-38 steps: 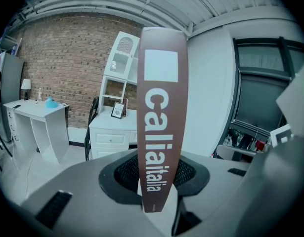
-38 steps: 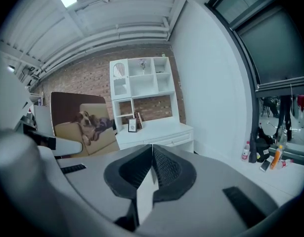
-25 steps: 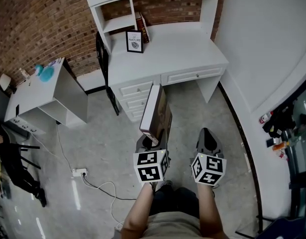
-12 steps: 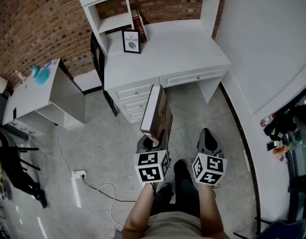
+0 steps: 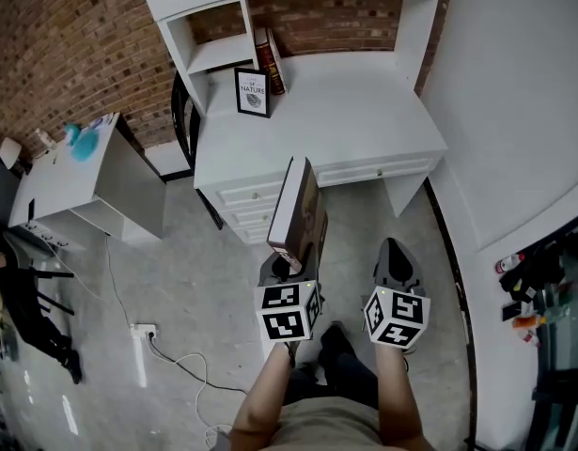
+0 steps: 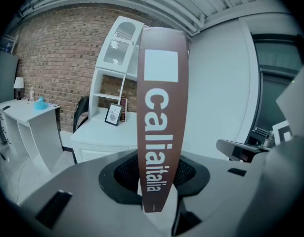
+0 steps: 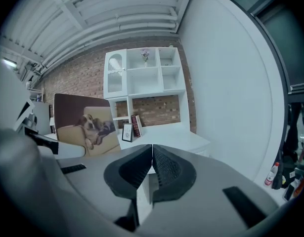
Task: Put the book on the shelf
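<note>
A brown book (image 5: 298, 212) with white spine lettering stands upright in my left gripper (image 5: 287, 269), whose jaws are shut on its lower end; in the left gripper view its spine (image 6: 159, 117) rises between the pads. The cover with a dog picture (image 7: 86, 125) shows in the right gripper view. My right gripper (image 5: 394, 263) hangs beside it, shut and holding nothing, its pads together (image 7: 152, 164). Ahead stands a white desk (image 5: 354, 120) with a shelf unit (image 5: 223, 50) above it. Two books (image 5: 269, 56) lean at the desk's back.
A framed print (image 5: 252, 92) stands on the desk's left part. A black chair (image 5: 183, 111) sits left of the desk, and a white side table (image 5: 68, 177) further left. A cable and power strip (image 5: 143, 332) lie on the floor. A white wall (image 5: 514, 111) runs along the right.
The desk and shelf have shifted slightly in the head view as the person steps closer. Both grippers and the book keep the same pose.
</note>
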The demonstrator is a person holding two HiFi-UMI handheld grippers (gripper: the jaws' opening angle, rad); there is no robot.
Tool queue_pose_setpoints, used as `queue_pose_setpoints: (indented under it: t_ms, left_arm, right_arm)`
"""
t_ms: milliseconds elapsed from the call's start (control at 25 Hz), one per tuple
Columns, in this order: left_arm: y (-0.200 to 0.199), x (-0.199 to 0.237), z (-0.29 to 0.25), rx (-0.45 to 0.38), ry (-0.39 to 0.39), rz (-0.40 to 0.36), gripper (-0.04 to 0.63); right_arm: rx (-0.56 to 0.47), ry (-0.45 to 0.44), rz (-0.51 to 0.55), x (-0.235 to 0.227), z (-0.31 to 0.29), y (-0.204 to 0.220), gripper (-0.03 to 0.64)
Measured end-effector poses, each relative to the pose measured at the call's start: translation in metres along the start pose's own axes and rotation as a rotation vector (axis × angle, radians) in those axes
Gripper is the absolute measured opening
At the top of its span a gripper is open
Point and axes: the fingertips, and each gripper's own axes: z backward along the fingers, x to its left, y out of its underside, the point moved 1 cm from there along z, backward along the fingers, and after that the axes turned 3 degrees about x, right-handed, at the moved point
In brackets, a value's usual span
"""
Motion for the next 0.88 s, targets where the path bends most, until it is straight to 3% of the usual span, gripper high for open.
queue_pose_setpoints:
  t_ms: [480, 880]
  left_arm:
    - [-0.034, -0.028, -0.081, 0.005, -0.035, 0.010, 0.147]
    - [-0.052, -0.014, -0.123, 0.024, -0.066, 0.017, 0.147]
  right_arm:
    - [0.016, -0.042, -0.001, -0.057, -0.078, -0.020, 0.017]
    - [0.030, -0.065, -0.013, -0.063, -0.129, -0.029, 0.017]
